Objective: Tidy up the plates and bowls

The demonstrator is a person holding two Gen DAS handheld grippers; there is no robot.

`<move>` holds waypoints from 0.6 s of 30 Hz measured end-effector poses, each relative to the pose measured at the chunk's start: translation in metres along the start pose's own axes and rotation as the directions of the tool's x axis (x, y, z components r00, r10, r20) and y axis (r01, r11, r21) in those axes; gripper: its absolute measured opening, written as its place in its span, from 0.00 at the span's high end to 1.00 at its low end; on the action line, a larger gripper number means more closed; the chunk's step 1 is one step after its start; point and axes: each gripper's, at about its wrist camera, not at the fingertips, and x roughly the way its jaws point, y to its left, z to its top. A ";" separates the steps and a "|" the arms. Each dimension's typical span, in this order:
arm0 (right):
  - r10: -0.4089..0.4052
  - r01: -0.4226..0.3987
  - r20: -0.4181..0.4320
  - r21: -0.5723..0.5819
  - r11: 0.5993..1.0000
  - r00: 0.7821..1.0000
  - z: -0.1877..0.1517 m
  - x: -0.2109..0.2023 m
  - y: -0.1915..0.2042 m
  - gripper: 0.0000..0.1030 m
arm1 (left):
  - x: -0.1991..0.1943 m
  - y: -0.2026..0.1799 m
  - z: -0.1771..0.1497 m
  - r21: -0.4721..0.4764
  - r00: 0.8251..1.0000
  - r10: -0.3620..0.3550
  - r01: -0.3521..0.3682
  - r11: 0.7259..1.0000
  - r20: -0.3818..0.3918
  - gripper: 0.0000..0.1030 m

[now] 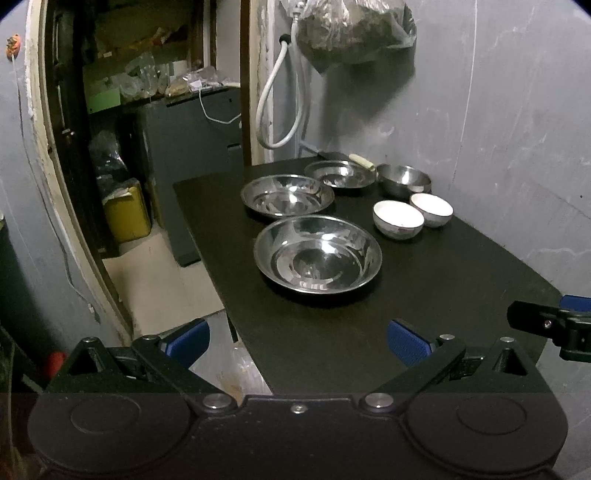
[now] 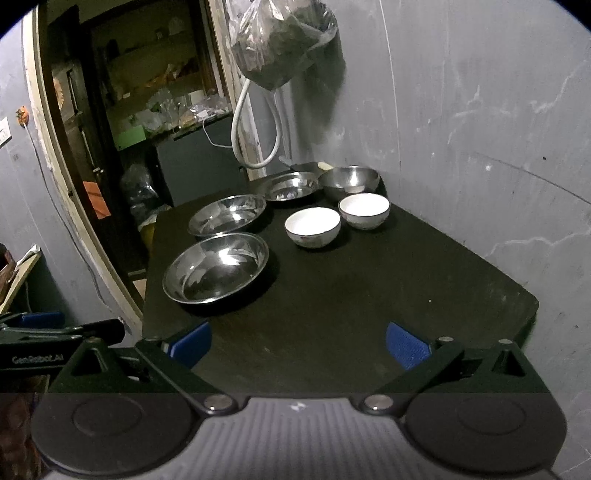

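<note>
Three steel plates stand in a row on the black table (image 1: 332,332): a near one (image 1: 317,254), a middle one (image 1: 287,195) and a far one (image 1: 340,173). A steel bowl (image 1: 403,179) sits at the back by the wall. Two white bowls (image 1: 398,219) (image 1: 431,209) stand side by side in front of it. My left gripper (image 1: 298,341) is open and empty at the table's near edge. My right gripper (image 2: 298,343) is open and empty over the near part of the table (image 2: 351,295), with the near plate (image 2: 216,272) and the white bowls (image 2: 312,226) (image 2: 364,210) ahead.
A grey wall (image 1: 498,147) runs along the table's right side and back. A plastic bag (image 1: 351,33) and a white hose (image 1: 273,110) hang above the far end. A knife with a pale handle (image 1: 362,161) lies behind the far plate. An open doorway (image 1: 129,147) is at left.
</note>
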 end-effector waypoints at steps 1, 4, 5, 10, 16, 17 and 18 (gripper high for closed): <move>0.001 -0.001 -0.007 0.000 1.000 1.000 0.000 0.003 -0.001 0.00 | 0.003 -0.001 0.000 0.000 1.000 0.001 -0.001 1.000 -0.007 0.01; 0.006 -0.006 -0.028 -0.002 1.000 1.000 0.000 0.010 -0.005 0.00 | 0.011 -0.004 0.000 -0.002 1.000 0.005 -0.005 1.000 -0.031 0.01; 0.007 -0.007 -0.036 -0.004 1.000 0.999 0.000 0.013 -0.006 0.00 | 0.014 -0.005 0.001 -0.004 0.999 0.009 -0.010 1.000 -0.036 0.01; 0.012 -0.011 -0.060 0.013 1.000 0.998 0.010 0.026 -0.016 0.00 | 0.029 -0.008 0.009 -0.021 0.997 0.043 -0.045 0.999 -0.057 0.01; 0.018 -0.018 -0.089 -0.005 1.000 0.996 0.024 0.049 -0.028 0.00 | 0.056 -0.005 0.032 -0.073 0.992 0.094 -0.100 0.992 -0.086 0.01; 0.019 -0.019 -0.089 -0.007 1.000 0.996 0.027 0.054 -0.029 0.00 | 0.061 -0.004 0.037 -0.076 0.992 0.100 -0.107 0.991 -0.081 0.01; 0.022 -0.023 -0.088 -0.009 1.000 0.996 0.030 0.058 -0.031 0.00 | 0.066 -0.004 0.043 -0.078 0.991 0.110 -0.116 0.990 -0.077 0.01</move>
